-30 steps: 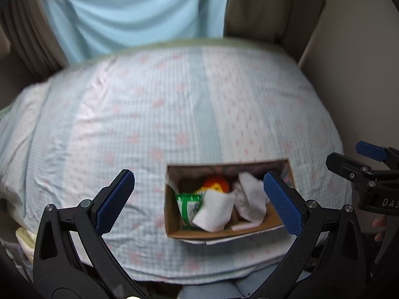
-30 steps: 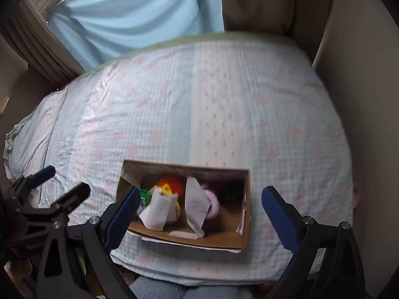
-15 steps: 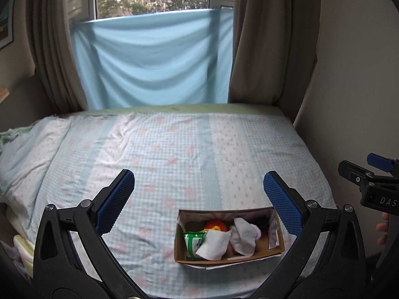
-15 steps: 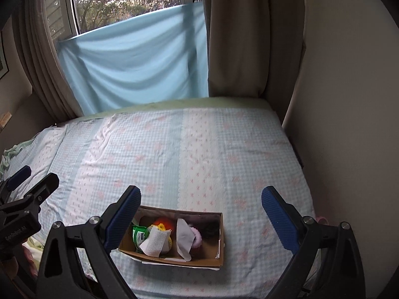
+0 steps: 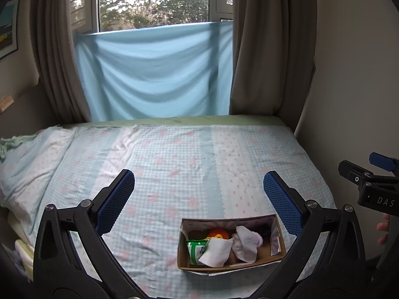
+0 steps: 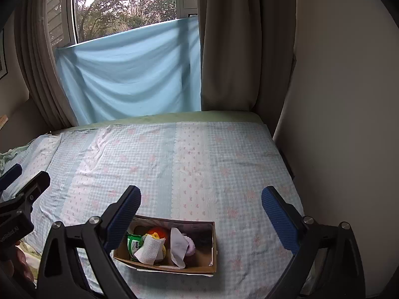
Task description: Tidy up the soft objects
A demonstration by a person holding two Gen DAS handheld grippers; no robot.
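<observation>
A cardboard box (image 5: 279, 253) sits on the bed near its front edge; it also shows in the right wrist view (image 6: 214, 251). It holds white cloths (image 5: 245, 245), a white paper towel (image 5: 216, 252), a green packet (image 5: 197, 248) and an orange toy (image 5: 218, 233). My left gripper (image 5: 199, 204) is open and empty, raised well above and behind the box. My right gripper (image 6: 200, 215) is open and empty, also raised above the box. The right gripper shows at the right edge of the left wrist view (image 5: 374, 182).
The bed (image 5: 174, 164) has a light blue and pink checked sheet. A blue cloth (image 5: 154, 72) hangs over the window between brown curtains (image 5: 269, 49). A wall (image 6: 349, 124) runs along the bed's right side. Rumpled bedding (image 5: 22, 154) lies at left.
Both grippers have pulled up and back from the box, so the window and curtains came into view. The box looks smaller and lower in both views. Both stayed open.
</observation>
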